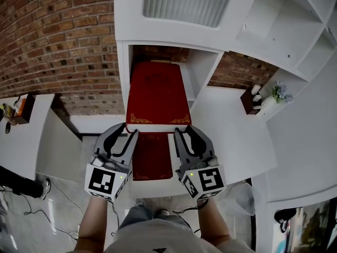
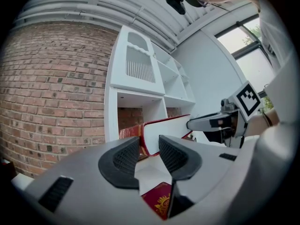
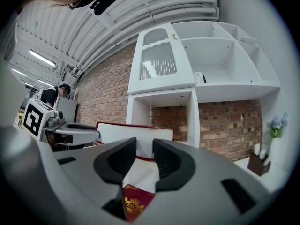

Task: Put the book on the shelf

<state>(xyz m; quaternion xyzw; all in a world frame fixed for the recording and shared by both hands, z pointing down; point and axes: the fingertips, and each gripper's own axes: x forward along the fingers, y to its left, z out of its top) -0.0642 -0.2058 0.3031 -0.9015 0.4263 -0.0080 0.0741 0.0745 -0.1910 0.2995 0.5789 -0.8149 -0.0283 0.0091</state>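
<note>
Ahead of both grippers, under the slatted panel [image 1: 184, 1] of the white shelf unit [image 1: 126, 15], the large red book [image 1: 158, 96] lies flat with its cover up. Its far end sits inside the open compartment [image 1: 122, 73]. Its near end, edged with gold scrollwork, projects toward me over the white ledge [image 1: 231, 130].

I hold the left gripper [image 1: 125, 130] just off the book's near left corner and the right gripper [image 1: 184, 130] just off its near right corner. Both point level at the shelf.

Left gripper view: the two dark ribbed pads [image 2: 123, 161] stand apart with nothing pressed between them. The book's white page edge shows beyond the gap.

Right gripper view: the jaws are likewise released and empty, and the same page edge shows past them.

Head view: I cannot tell whether any fingertip touches the book's near edge.

A second red book [image 1: 151, 157] lies flat on the ledge, between and below the two grippers. Both gripper views show a gold crest on its cover.

Behind the shelf unit runs a brick wall [image 1: 63, 41]. At the ledge's right end stand a dark holder [image 1: 250, 99] and potted flowers [image 1: 279, 93], well apart from the books.
</note>
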